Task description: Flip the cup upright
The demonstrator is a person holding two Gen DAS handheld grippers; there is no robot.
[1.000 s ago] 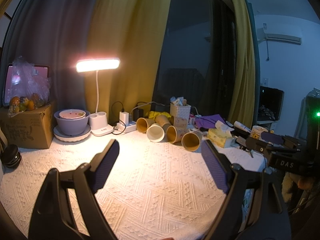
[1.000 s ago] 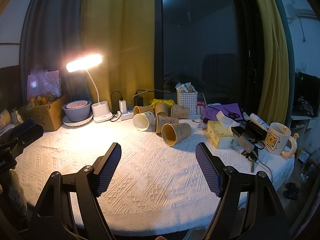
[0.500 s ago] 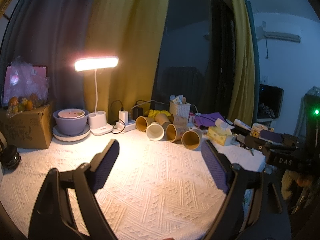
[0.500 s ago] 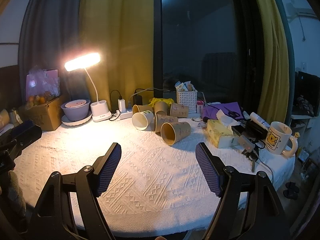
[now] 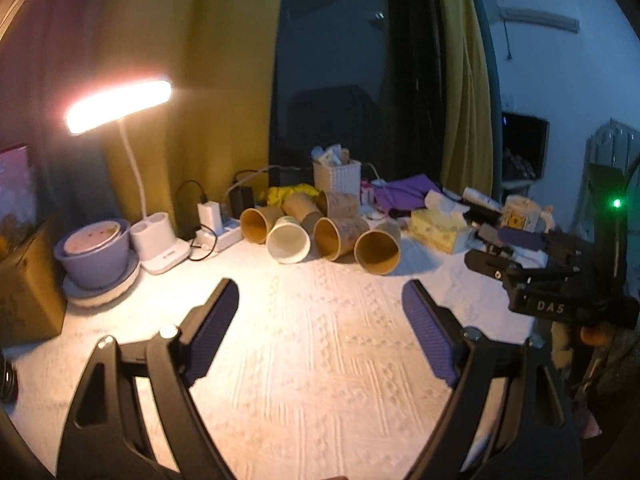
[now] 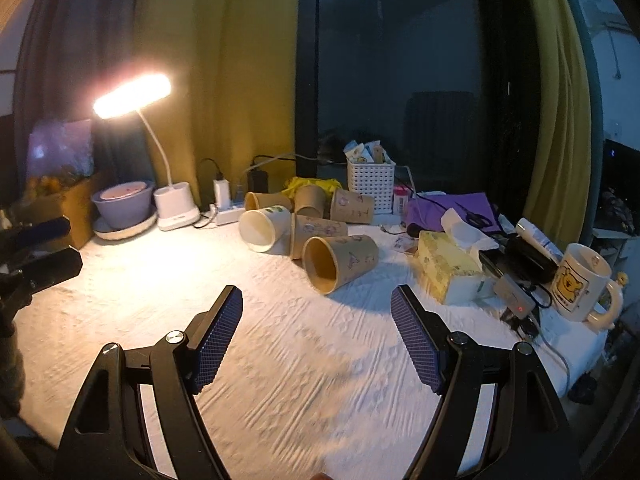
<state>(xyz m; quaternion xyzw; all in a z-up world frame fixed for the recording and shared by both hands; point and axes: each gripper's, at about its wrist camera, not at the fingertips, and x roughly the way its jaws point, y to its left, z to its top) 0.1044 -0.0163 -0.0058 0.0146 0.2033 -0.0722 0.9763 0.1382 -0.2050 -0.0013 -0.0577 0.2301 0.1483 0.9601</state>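
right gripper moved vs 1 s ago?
Yes. The right gripper has advanced toward the cups: the nearest brown paper cup and the tissue box now sit larger and lower in its view.

A lived-in room of a home at night. Yellow curtains (image 6: pixel 248 80) frame a dark window (image 6: pixel 400 80), and an air conditioner (image 5: pixel 538 20) hangs on the wall. The tabletop (image 6: pixel 160 280), under a white knitted cloth, carries a lit desk lamp (image 6: pixel 132 94), a tissue box (image 6: pixel 448 268), a bear mug (image 6: pixel 580 284), a bowl (image 6: pixel 120 202), a power strip (image 6: pixel 230 214) and a cardboard box (image 6: pixel 76 208) of fruit.
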